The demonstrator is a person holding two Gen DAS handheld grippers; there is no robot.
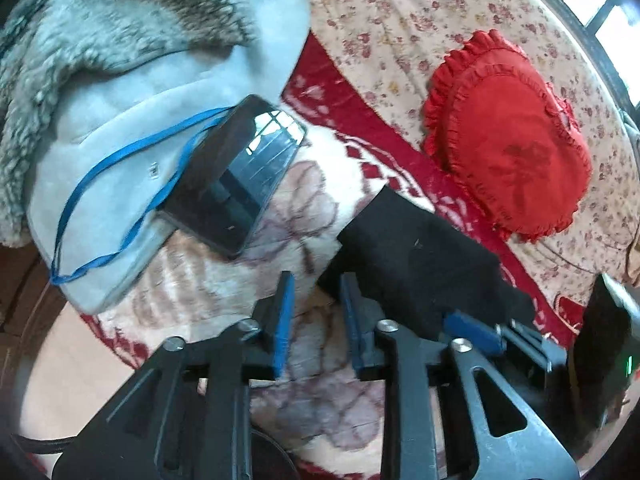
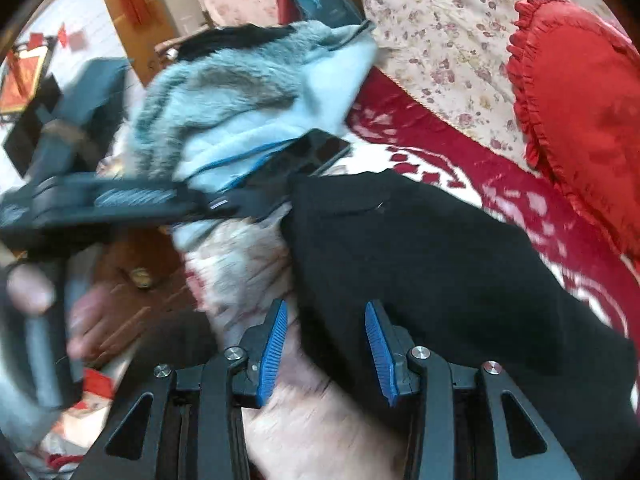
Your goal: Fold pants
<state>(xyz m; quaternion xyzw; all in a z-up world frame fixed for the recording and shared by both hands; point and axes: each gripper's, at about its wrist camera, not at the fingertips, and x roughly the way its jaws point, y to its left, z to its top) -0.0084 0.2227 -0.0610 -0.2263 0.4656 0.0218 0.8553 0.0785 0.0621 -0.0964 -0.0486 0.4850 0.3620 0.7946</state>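
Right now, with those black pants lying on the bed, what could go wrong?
1. A phone with a blue strap lies close beside the black pants; dragging the cloth might catch or shove it.
2. Both jaws look open and empty, the left hand-held gripper right at the pants' edge, so a pinch could catch only one layer.
3. The red heart pillow sits close by, leaving little room to spread the pants.

Bed covered by red-and-cream patterned blanket (image 1: 208, 280); floral sheet (image 1: 400, 20) beyond the blanket. Daylit window (image 1: 612, 12) behind the sheet. Wooden door (image 2: 136, 12) and white wall left of the blanket.
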